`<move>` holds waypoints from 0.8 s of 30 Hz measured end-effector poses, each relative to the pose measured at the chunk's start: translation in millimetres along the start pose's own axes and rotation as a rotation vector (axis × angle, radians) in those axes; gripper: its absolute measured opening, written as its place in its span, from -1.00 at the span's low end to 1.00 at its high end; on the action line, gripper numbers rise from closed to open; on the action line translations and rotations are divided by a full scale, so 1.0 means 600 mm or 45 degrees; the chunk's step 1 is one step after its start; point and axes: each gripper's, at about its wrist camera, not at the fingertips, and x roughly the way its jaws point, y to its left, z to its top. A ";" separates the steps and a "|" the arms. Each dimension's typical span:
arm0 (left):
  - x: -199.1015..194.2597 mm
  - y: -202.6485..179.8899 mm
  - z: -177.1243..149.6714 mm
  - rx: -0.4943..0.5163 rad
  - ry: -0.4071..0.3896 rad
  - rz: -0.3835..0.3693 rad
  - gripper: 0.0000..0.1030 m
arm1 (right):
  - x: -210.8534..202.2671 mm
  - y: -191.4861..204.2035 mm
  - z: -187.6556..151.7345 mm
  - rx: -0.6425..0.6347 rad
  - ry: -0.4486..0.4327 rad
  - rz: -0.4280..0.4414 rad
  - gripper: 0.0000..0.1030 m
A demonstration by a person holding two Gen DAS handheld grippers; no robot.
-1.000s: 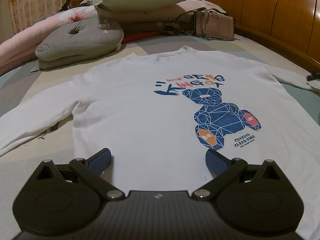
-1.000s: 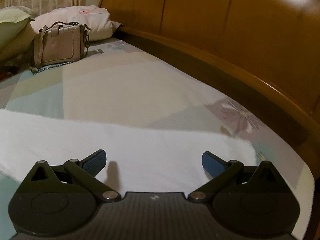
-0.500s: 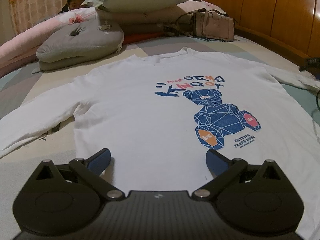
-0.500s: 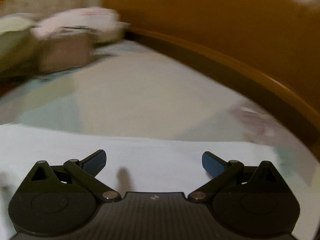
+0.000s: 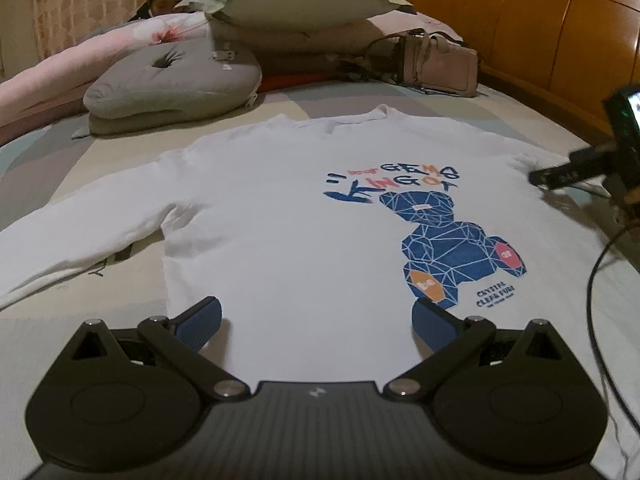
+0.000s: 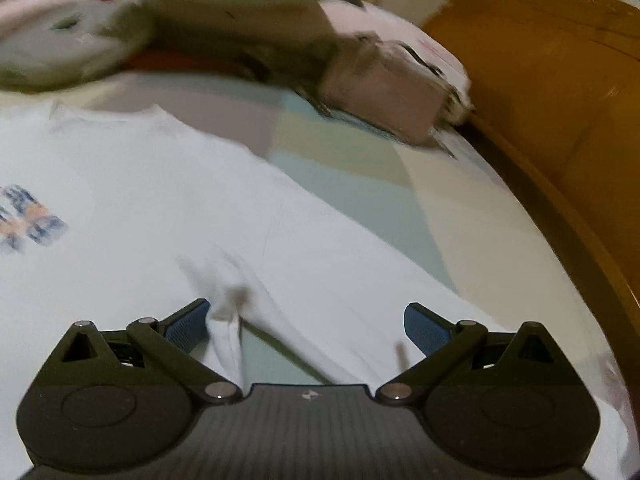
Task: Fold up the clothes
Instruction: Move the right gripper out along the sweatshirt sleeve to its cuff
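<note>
Pre-fold: both claws wide open, holding nothing.
White sweatshirt [image 5: 288,232] lies flat on bed ahead of left claw [image 5: 316,316]; right claw [image 6: 306,322] over sleeve armpit — next, likely pinch sleeve, fold inward.

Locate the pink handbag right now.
In the left wrist view the pink handbag stands upper right, beyond the white shirt, beside the wooden headboard.

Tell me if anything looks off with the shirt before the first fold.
Mostly fine: the white shirt lies flat, print up, on the bed. Only the fabric at the armpit is bunched. Both grippers, left and right, are open.
</note>
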 end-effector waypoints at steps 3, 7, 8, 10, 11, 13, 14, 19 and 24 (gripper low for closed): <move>-0.002 -0.002 0.000 0.001 -0.008 -0.011 0.97 | -0.011 -0.042 -0.022 0.140 0.045 0.045 1.00; 0.000 -0.004 0.000 0.007 -0.010 -0.005 0.97 | -0.039 -0.053 -0.041 0.159 0.070 -0.017 1.00; 0.000 -0.003 0.000 0.006 -0.010 -0.002 0.97 | -0.047 -0.054 -0.041 0.174 0.055 -0.007 1.00; 0.001 -0.003 0.000 0.003 -0.012 0.006 0.97 | -0.068 -0.048 -0.032 0.195 -0.015 0.044 1.00; 0.001 -0.002 0.001 0.002 -0.013 0.010 0.97 | -0.074 -0.039 -0.023 0.194 -0.041 0.097 1.00; 0.002 -0.002 0.001 0.000 -0.014 0.017 0.97 | -0.084 -0.020 -0.004 0.186 -0.090 0.212 1.00; 0.002 -0.001 0.001 -0.001 -0.015 0.021 0.97 | -0.083 -0.005 0.004 0.173 -0.101 0.277 1.00; 0.004 0.000 0.001 -0.002 -0.007 0.021 0.97 | -0.061 0.075 0.028 0.102 -0.094 0.546 1.00; 0.002 0.002 0.000 -0.003 -0.007 0.013 0.97 | -0.024 0.102 0.000 0.053 0.025 0.539 1.00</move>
